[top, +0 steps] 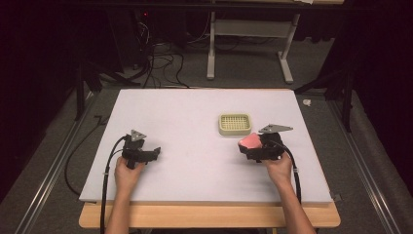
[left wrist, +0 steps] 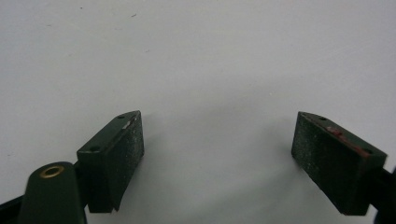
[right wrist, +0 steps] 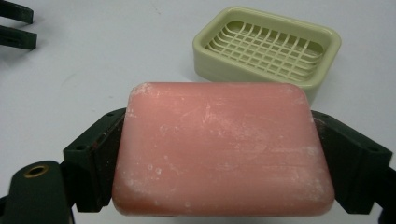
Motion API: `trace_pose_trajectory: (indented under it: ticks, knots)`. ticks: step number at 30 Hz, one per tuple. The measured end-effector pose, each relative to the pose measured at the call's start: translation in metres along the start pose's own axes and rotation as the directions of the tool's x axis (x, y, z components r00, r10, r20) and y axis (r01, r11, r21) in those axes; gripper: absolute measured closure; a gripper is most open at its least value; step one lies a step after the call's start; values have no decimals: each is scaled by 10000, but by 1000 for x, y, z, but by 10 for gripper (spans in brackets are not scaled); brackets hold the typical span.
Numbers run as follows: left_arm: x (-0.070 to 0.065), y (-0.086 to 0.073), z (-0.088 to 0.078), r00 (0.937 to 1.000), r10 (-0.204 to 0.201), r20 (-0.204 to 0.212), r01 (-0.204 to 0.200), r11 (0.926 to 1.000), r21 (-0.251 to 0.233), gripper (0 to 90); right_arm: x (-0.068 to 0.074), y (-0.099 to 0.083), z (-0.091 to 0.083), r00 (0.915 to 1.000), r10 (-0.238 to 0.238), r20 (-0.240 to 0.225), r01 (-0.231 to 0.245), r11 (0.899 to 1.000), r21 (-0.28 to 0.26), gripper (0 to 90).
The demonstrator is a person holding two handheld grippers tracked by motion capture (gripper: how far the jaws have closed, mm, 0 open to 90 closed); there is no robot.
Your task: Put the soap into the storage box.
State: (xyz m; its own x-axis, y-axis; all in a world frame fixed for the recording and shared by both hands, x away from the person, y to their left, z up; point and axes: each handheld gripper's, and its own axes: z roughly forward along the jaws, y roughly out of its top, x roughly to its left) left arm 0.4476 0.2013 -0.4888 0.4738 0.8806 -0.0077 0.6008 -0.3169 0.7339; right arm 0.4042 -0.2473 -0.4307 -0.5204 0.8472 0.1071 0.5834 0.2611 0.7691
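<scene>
A pink bar of soap (right wrist: 219,149) sits clamped between the two black jaws of my right gripper (right wrist: 219,163), which is shut on it. In the high view the soap (top: 250,141) and right gripper (top: 249,148) hover just in front of a pale green soap dish (top: 235,124) with a grid floor. That dish (right wrist: 268,46) lies empty a short way beyond the soap. My left gripper (top: 155,151) rests at the left of the white board, and its jaws stand wide apart over bare surface (left wrist: 217,154), holding nothing.
The white board (top: 195,112) covers a wooden table whose front edge (top: 209,215) runs below the hands. Beyond the board stand a white frame's legs (top: 287,63) and loose cables (top: 160,63) on the floor. Black stands flank both sides.
</scene>
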Motion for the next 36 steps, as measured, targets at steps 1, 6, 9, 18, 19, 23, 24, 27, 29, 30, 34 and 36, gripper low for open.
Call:
trace_pose_trajectory:
  ticks: [1, 6, 9, 18, 19, 23, 24, 27, 29, 30, 34, 36]
  knots:
    - [0, 0, 0, 10000, 0, 1, 0, 10000, -1, 174, 0, 1, 0, 10000, 9, 11, -9, 10000, -13, 137]
    - [0, 0, 0, 10000, -2, 0, 2, 10000, -1, 173, 0, 8, -1, 10000, -27, 57, 27, 10000, -28, 137]
    - [0, 0, 0, 10000, -2, 2, 2, 10000, -2, 174, 0, 14, -1, 9999, -115, 53, 115, 9999, -16, 137]
    - [0, 0, 0, 10000, -2, 2, 2, 10000, -4, 174, 0, 29, 1, 9999, -148, 5, 148, 9998, -155, 137]
    - [0, 0, 0, 10000, -2, 0, 2, 10000, -4, 174, 0, 30, 1, 9999, -152, 15, 152, 9998, -146, 137]
    - [0, 0, 0, 10000, 0, -2, 0, 10000, -1, 174, -2, 35, 1, 10000, -76, 38, 77, 9995, -315, 137]
    - [0, 0, 0, 10000, 1, -1, -1, 10000, -4, 173, -3, 36, 1, 10000, 5, 86, -3, 9996, -297, 137]
    - [0, 0, 0, 10000, -2, 0, 2, 10000, -4, 174, -5, 39, 2, 10000, 58, 68, -56, 9996, -290, 137]
    - [0, 0, 0, 10000, -1, -2, 1, 10000, -2, 174, -6, 41, 3, 10000, 3, 58, -1, 9996, -285, 137]
    - [0, 0, 0, 10000, -4, 3, 4, 10000, -6, 174, -6, 43, 4, 10000, 36, 69, -34, 9996, -297, 137]
    - [0, 0, 0, 10000, -1, 2, 1, 10000, -6, 174, -9, 46, 6, 9999, 94, 78, -92, 9996, -274, 138]
    - [0, 0, 0, 10000, -1, 2, 1, 10000, -4, 174, -9, 48, 7, 9999, 115, 81, -113, 9996, -247, 137]
